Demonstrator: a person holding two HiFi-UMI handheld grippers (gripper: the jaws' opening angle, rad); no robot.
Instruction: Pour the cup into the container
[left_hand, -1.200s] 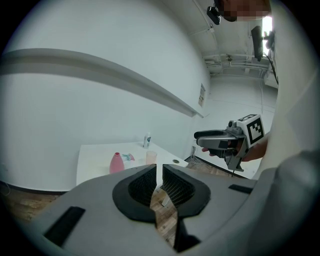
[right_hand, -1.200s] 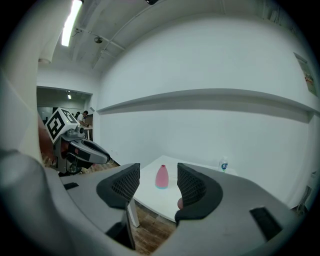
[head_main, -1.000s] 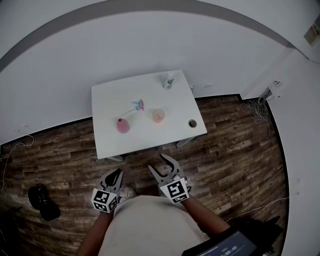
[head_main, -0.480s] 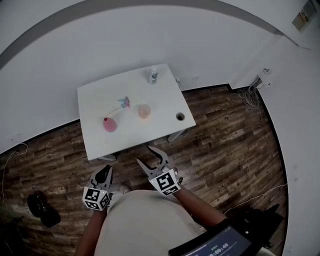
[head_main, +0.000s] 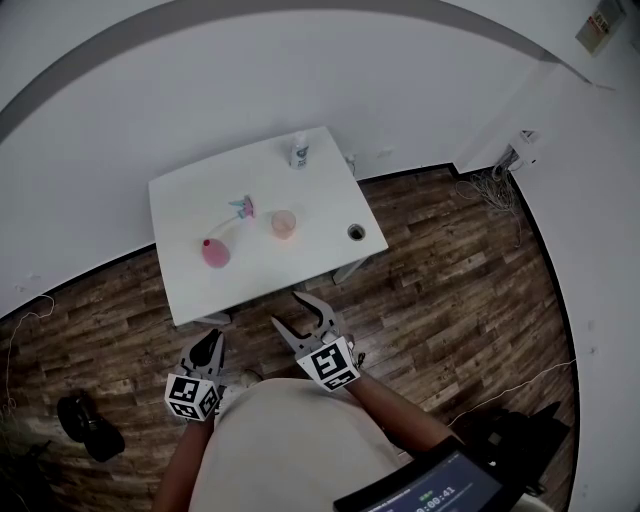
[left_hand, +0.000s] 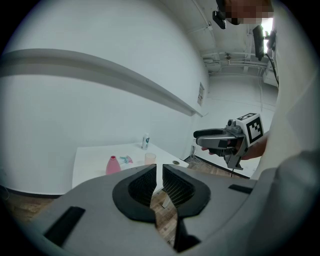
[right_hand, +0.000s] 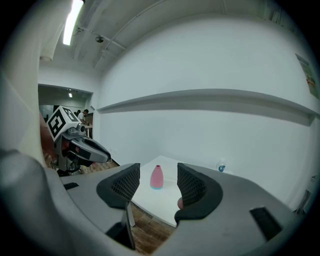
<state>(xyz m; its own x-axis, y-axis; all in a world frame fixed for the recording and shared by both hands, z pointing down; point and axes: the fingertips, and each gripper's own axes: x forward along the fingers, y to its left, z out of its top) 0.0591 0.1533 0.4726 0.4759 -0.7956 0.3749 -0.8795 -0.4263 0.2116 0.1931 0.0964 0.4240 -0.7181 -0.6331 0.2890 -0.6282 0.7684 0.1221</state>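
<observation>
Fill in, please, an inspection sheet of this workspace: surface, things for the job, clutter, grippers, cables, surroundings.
surface: white table, set against the wall.
job's things: translucent cup upright near the middle; pink container upright to its left, apart from it.
clutter: small bottle at the far edge; teal and pink object lying behind the cup; dark round thing near the right edge.
grippers: left gripper shut, empty; right gripper open, empty; both over the floor, short of the table.
cables: tangle of cables by the right wall; thin white cable on the floor.
surroundings: wooden floor; white wall; dark object on the floor.
</observation>
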